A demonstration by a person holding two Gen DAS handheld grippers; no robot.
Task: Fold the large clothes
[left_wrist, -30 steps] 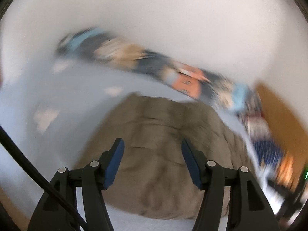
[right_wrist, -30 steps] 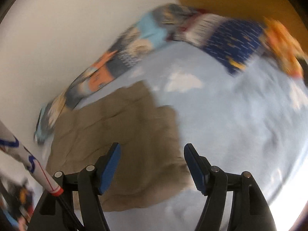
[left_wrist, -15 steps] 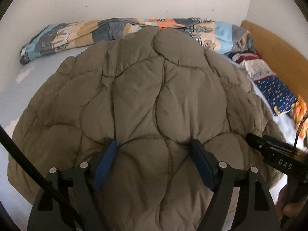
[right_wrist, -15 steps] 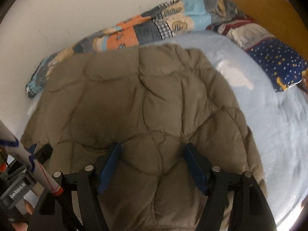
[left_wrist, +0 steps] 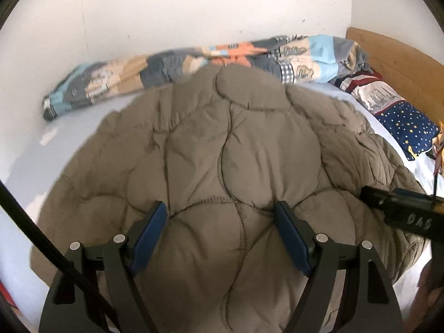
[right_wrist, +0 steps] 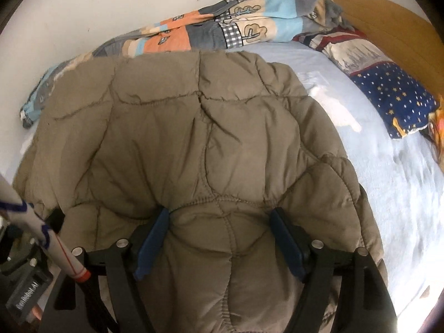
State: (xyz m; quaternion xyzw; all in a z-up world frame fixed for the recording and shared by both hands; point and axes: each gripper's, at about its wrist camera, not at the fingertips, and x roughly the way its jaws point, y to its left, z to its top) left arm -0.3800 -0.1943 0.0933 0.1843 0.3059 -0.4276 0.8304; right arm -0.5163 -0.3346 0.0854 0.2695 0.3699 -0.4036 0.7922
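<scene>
the left gripper (left_wrist: 220,216) and right gripper (right_wrist: 219,222) both have their blue fingers wide apart, pressed on the puffy brown quilted jacket (left_wrist: 222,152) on the pale blue bed sheet (right_wrist: 388,180). if they close on too little, it may slip. half a second ago it looked much the same.

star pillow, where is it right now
The star pillow lies far right in both wrist views, on the blue sheet beside the wooden headboard, right of the quilted jacket.

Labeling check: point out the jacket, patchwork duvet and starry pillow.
jacket (left_wrist: 244,149), left wrist view, centre quilted panel
duvet (right_wrist: 280,14), right wrist view, light blue patch
pillow (right_wrist: 394,97), right wrist view, navy starred part
</scene>
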